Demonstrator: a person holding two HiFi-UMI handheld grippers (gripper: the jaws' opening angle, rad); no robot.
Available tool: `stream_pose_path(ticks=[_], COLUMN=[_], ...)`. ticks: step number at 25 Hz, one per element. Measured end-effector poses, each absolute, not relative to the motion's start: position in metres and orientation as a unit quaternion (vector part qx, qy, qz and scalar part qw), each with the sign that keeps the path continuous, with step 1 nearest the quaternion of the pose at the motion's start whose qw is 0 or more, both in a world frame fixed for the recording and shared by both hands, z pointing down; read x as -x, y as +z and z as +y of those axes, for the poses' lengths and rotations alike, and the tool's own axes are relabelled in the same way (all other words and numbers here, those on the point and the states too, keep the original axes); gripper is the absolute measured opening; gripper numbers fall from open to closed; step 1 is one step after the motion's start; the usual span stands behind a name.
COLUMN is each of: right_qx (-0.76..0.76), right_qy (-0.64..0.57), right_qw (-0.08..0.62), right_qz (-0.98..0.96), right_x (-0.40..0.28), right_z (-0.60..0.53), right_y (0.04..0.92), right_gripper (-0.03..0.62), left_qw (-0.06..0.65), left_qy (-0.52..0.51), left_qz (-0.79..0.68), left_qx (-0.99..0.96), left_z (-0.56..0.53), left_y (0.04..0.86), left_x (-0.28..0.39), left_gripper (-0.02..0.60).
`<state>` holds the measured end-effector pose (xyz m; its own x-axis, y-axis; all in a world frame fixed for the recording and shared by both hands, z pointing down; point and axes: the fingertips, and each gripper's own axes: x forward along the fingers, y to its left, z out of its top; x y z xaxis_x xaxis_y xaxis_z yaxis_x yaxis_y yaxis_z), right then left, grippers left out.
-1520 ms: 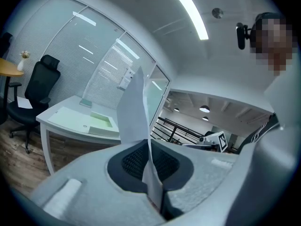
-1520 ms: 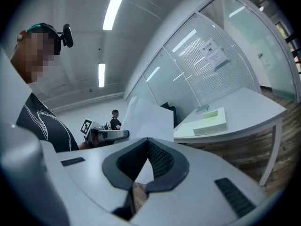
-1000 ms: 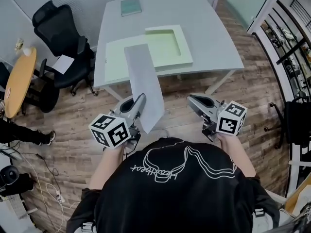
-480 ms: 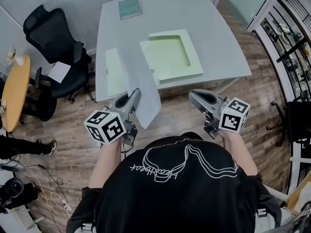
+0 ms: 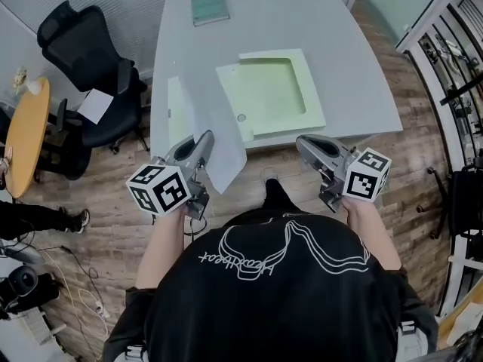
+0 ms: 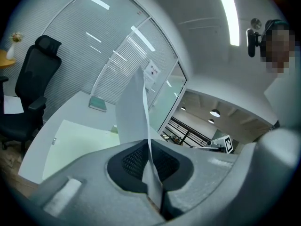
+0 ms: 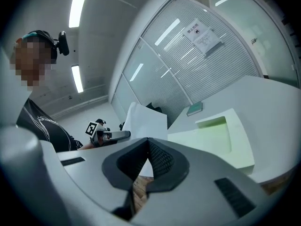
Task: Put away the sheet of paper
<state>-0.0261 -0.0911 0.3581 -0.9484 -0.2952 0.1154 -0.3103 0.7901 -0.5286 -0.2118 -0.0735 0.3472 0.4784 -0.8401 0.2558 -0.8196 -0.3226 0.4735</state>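
Head view: our left gripper (image 5: 205, 137) is clenched on the sheet of paper (image 5: 223, 151), which stands up over the tabletop's (image 5: 302, 29) near left edge, beside the pale green tray (image 5: 317, 115) and not in it; our right gripper (image 5: 303, 145) hangs off the near edge. Left gripper view: the jaws pinch the sheet's lower edge. Right gripper view: the jaws meet with nothing between them.
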Motion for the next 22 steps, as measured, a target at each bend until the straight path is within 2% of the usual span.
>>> stream_pose_path(ticks=[10, 22], right_qx=[-0.152, -0.159], right_qy=[0.31, 0.328], right_qw=[0.02, 0.027], right_qz=[-0.938, -0.931], right_x=[0.037, 0.034], right_z=[-0.171, -0.205], right_y=[0.374, 0.391], right_gripper=[0.009, 0.009], left_qw=[0.31, 0.338], left_qy=[-0.02, -0.048], left_qz=[-0.531, -0.526], left_qx=[-0.788, -0.779], left_z=[-0.147, -0.196], left_y=[0.362, 0.373], left_x=[0.241, 0.25], left_gripper=[0.011, 0.011])
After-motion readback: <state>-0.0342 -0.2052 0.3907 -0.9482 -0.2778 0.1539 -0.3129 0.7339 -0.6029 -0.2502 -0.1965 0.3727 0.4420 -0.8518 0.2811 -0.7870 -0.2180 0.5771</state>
